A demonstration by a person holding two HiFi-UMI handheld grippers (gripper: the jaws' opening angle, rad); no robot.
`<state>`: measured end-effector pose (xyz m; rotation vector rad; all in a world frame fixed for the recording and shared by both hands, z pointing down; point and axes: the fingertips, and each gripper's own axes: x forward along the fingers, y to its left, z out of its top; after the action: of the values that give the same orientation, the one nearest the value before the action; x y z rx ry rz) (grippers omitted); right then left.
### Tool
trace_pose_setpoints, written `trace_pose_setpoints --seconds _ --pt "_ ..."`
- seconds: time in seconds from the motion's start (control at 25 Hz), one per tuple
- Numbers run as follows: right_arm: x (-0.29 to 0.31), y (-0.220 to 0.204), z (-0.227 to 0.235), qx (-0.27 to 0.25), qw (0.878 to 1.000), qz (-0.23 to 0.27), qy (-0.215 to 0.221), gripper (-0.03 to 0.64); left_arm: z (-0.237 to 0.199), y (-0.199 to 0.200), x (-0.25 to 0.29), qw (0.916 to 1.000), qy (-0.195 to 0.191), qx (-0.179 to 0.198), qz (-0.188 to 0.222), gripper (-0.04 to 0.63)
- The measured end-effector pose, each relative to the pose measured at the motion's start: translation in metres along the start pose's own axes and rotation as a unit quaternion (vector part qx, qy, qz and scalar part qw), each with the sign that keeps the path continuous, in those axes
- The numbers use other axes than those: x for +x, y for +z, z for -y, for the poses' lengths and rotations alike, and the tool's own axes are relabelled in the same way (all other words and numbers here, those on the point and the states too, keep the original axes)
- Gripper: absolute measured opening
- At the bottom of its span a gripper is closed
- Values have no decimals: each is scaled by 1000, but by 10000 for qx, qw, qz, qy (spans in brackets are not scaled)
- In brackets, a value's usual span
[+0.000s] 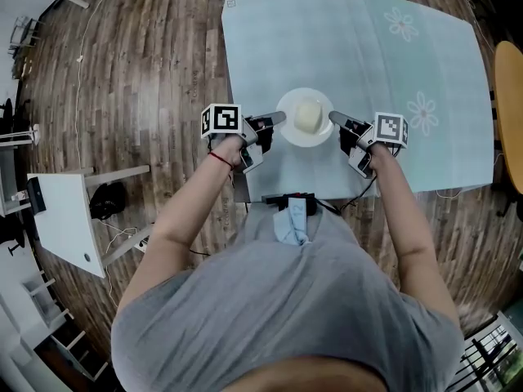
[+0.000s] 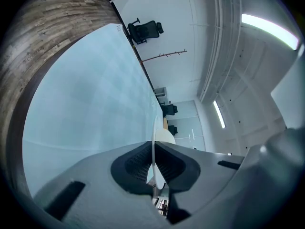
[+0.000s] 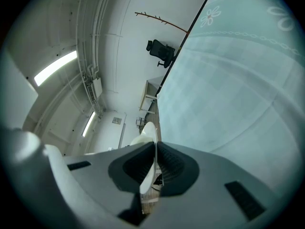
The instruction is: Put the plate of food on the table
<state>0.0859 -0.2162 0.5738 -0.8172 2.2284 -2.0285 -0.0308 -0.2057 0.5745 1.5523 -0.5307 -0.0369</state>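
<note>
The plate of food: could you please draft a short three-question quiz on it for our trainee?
1. True or false: only one gripper holds the plate.
2. What lies on the plate? A) a pale lump of food B) a fork C) nothing
3. Fill in: the left gripper and the right gripper are each shut on the plate's ____.
Key: 1 false; 2 A; 3 rim.

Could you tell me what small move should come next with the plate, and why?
Probably lower the plate straight down, kept level, onto the table. The left gripper and right gripper clamp its opposite rims over the table, and whether it rests there yet is unclear.
</note>
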Motion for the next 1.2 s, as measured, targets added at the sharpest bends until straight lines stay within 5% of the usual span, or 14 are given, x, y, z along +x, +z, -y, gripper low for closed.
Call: trace_pose_setpoints --seconds 1.2 --pt "32 70 89 -187 9951 575 -783 38 -75 68 79 9961 822 314 52 32"
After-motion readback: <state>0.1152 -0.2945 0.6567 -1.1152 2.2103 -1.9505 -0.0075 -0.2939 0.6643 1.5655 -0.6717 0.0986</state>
